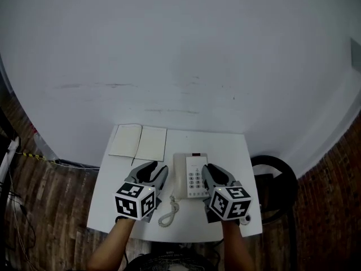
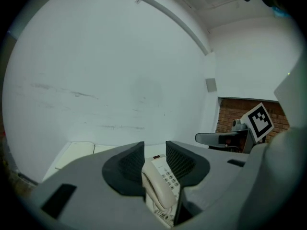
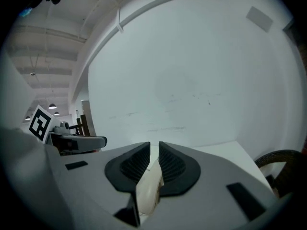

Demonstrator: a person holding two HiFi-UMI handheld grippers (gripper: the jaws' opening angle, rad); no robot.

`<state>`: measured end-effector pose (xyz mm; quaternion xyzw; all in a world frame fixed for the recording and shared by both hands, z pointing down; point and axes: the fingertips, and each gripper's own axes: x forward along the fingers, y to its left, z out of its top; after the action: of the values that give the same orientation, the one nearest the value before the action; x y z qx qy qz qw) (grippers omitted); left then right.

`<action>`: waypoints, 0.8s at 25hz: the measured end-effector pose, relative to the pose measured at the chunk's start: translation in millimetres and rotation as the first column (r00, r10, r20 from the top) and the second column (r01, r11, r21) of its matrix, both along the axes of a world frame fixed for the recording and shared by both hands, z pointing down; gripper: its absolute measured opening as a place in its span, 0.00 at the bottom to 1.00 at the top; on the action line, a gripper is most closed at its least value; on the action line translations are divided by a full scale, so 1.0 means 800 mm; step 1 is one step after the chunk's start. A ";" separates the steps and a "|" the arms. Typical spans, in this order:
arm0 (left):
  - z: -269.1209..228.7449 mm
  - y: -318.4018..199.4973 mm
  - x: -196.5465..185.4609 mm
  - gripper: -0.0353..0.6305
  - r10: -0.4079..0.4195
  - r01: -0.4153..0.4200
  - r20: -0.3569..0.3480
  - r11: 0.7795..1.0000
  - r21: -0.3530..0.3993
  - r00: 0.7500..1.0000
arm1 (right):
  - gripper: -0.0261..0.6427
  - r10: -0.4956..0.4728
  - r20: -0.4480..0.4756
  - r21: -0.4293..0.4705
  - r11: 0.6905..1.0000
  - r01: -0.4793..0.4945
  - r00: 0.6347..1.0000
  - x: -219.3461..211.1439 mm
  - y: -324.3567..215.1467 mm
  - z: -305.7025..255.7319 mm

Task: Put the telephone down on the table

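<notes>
No legible text, number or brand anywhere in room.

Telephone: keypad rows visible, key markings too small to read; small dark window at far end, nothing readable in it; casing shows no legible brand.

Marker cube on left gripper, marker cube on right gripper: black-and-white square patterns only, no letters or digits.

Open notebook, far left of table: any writing on pages not discernible.
</notes>
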<state>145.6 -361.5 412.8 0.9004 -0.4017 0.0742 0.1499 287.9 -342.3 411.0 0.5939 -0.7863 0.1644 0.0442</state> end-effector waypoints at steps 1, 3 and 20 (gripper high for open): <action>-0.004 0.002 -0.008 0.26 -0.010 0.010 0.001 1.000 0.010 1.000 | 0.12 0.008 -0.002 0.021 1.000 -0.008 1.000 -0.001 0.005 -0.007; -0.009 0.008 -0.021 0.22 -0.031 0.031 0.000 0.999 0.028 1.000 | 0.11 0.022 -0.004 0.061 0.998 -0.021 1.000 -0.004 0.014 -0.021; -0.030 0.012 -0.067 0.07 -0.106 0.107 -0.022 0.991 0.079 0.994 | 0.04 0.050 -0.061 0.173 0.984 -0.039 0.997 -0.006 0.047 -0.045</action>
<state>91.6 -352.1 388.8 0.8835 -0.4506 0.0419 0.1209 283.1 -304.5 375.2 0.6181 -0.7822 0.0774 0.0148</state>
